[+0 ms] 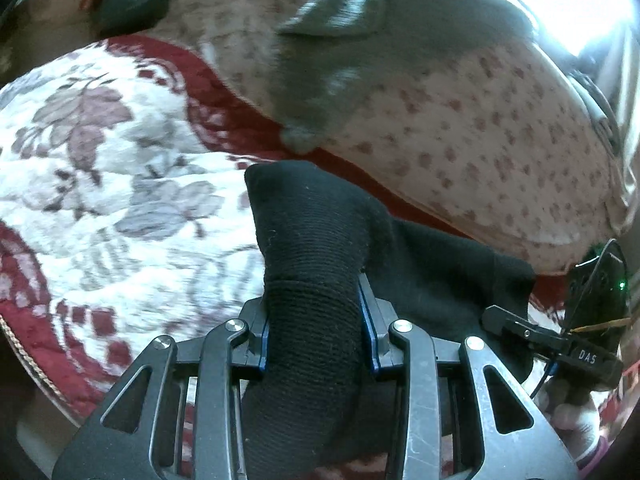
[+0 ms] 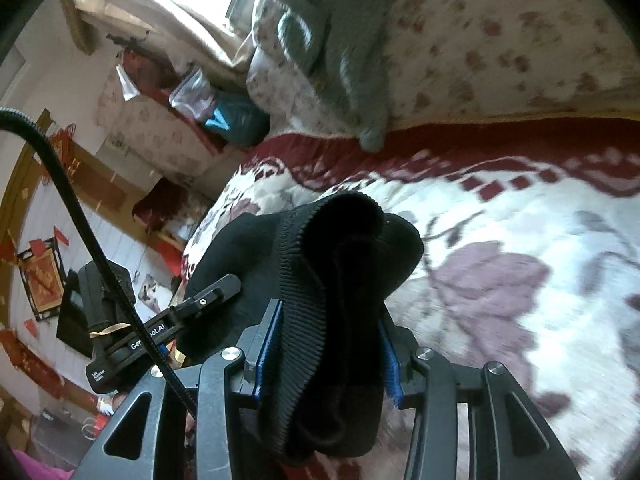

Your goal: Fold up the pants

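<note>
The black knit pants (image 1: pixel 320 248) are lifted above a bed. My left gripper (image 1: pixel 316 320) is shut on a bunched, rolled part of them, and black cloth hangs off to the right. My right gripper (image 2: pixel 332 344) is shut on a ribbed band of the same pants (image 2: pixel 344 256), which bulges up between the blue pads. The right gripper shows at the right edge of the left wrist view (image 1: pixel 552 344). The left gripper shows at the left of the right wrist view (image 2: pixel 168 328).
The bed has a white and dark red floral quilt (image 1: pixel 120 160). A spotted cream pillow (image 1: pixel 480 120) lies at the far side with a grey garment (image 1: pixel 360 40) draped on it. A teal bag (image 2: pixel 232 120), wall clutter and a bright window (image 1: pixel 580 0) lie beyond.
</note>
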A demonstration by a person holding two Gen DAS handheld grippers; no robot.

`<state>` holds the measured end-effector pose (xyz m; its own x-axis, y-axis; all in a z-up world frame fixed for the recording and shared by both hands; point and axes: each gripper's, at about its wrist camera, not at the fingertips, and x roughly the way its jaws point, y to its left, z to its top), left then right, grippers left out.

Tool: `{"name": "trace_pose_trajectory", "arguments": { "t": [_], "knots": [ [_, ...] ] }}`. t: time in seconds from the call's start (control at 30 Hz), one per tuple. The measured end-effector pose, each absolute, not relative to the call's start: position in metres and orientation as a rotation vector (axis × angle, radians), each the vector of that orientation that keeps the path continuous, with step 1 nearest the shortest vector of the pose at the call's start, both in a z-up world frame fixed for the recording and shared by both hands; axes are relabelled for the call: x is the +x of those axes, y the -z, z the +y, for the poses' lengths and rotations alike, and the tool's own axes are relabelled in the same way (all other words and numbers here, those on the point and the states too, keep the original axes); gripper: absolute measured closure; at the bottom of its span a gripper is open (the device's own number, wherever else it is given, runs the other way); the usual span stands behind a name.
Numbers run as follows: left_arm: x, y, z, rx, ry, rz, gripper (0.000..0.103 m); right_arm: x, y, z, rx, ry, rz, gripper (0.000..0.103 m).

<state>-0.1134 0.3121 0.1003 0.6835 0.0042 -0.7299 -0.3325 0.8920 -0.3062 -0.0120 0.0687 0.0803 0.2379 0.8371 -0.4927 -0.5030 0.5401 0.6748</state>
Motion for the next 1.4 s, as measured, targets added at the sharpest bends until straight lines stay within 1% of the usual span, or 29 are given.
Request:
{"name": "trace_pose_trajectory", "arguments": {
  "t": [0.23, 0.3, 0.33, 0.4, 0.43, 0.47, 0.53, 0.6, 0.67, 0.9, 1.13, 1.4],
  "knots": [
    [-0.119, -0.068, 0.356, -0.537, -0.262, 0.84, 0.07, 0.005, -0.057, 0.118, 0.363, -0.972, 1.003, 0.061],
    [-0.121, -0.061, 0.36, -0.557, -0.259, 0.846, 0.07, 0.011, -0.051, 0.122, 0.365, -0.962, 1.007, 0.059],
    [-0.122, -0.057, 0.362, -0.562, -0.261, 0.848, 0.07, 0.014, -0.048, 0.123, 0.375, -0.957, 1.019, 0.054],
    [-0.121, -0.052, 0.361, -0.554, -0.27, 0.845, 0.066, 0.02, -0.038, 0.123, 0.365, -0.933, 1.049, 0.051],
    [-0.121, -0.05, 0.36, -0.546, -0.278, 0.845, 0.065, 0.022, -0.034, 0.124, 0.362, -0.92, 1.048, 0.047],
    [-0.12, -0.049, 0.358, -0.532, -0.289, 0.844, 0.063, 0.022, -0.031, 0.123, 0.371, -0.921, 1.04, 0.045],
    [-0.12, -0.047, 0.356, -0.514, -0.307, 0.841, 0.057, 0.024, -0.028, 0.122, 0.388, -0.922, 1.04, 0.045],
    [-0.119, -0.047, 0.357, -0.506, -0.32, 0.841, 0.052, 0.024, -0.031, 0.122, 0.383, -0.917, 1.044, 0.045],
    [-0.119, -0.048, 0.356, -0.491, -0.332, 0.842, 0.051, 0.022, -0.038, 0.118, 0.379, -0.911, 1.038, 0.045],
    [-0.125, -0.063, 0.345, -0.447, -0.399, 0.849, 0.051, 0.005, -0.068, 0.101, 0.345, -0.876, 0.977, 0.045],
    [-0.144, -0.09, 0.332, -0.388, -0.45, 0.784, 0.051, -0.025, -0.1, 0.112, 0.181, -0.868, 0.88, 0.045],
    [-0.159, -0.115, 0.3, -0.299, -0.463, 0.72, 0.051, -0.054, -0.11, 0.123, 0.114, -0.883, 0.84, 0.045]
  ]
}}
